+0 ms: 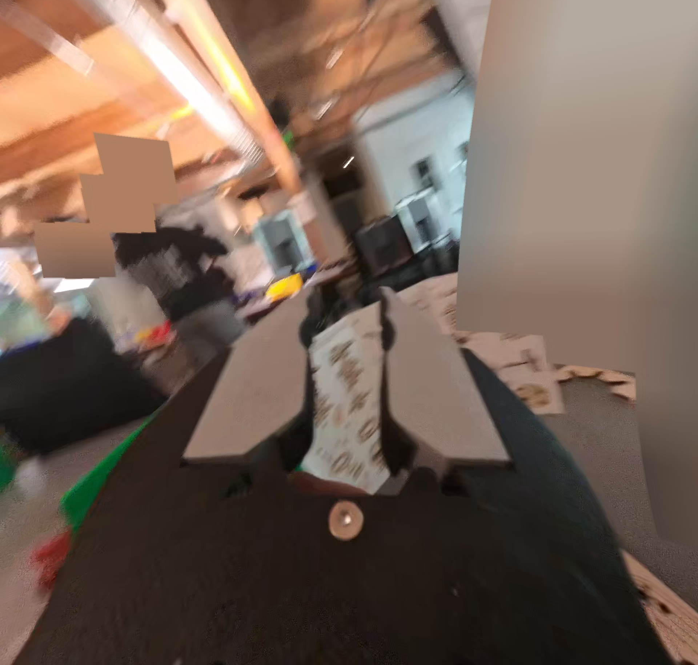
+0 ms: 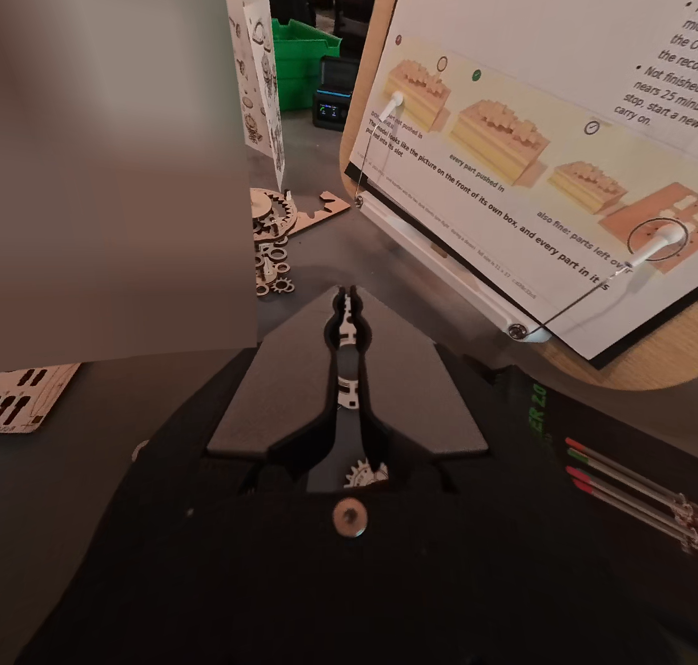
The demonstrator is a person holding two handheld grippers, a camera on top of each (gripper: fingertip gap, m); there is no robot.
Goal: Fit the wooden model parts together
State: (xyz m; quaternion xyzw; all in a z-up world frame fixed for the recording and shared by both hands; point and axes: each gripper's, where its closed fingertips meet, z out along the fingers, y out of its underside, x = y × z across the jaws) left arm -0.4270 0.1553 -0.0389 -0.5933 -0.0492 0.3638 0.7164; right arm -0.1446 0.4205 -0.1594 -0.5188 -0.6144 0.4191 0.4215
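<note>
My left gripper (image 1: pixel 381 306) is shut on a white folded instruction sheet (image 1: pixel 347 393) printed with gear drawings; this view is badly blurred. The same sheet stands upright in the right wrist view (image 2: pixel 260 80), over a partly built wooden gear model (image 2: pixel 272 212). Loose wooden gears and rings (image 2: pixel 272 269) lie in front of the model. My right gripper (image 2: pixel 347 291) is shut, low over the dark table. A pale slotted part (image 2: pixel 347 393) and a gear (image 2: pixel 364 475) show through the gap between its fingers. I cannot tell whether they are held.
A big instruction board on a wooden stand (image 2: pixel 528 117) fills the right. A punched plywood sheet (image 2: pixel 34 393) lies at left, a cut-out offcut (image 2: pixel 325 206) by the model. Green bins (image 2: pixel 298 53) and a small black device (image 2: pixel 332 95) stand behind. A black case with pens (image 2: pixel 604 476) lies at right.
</note>
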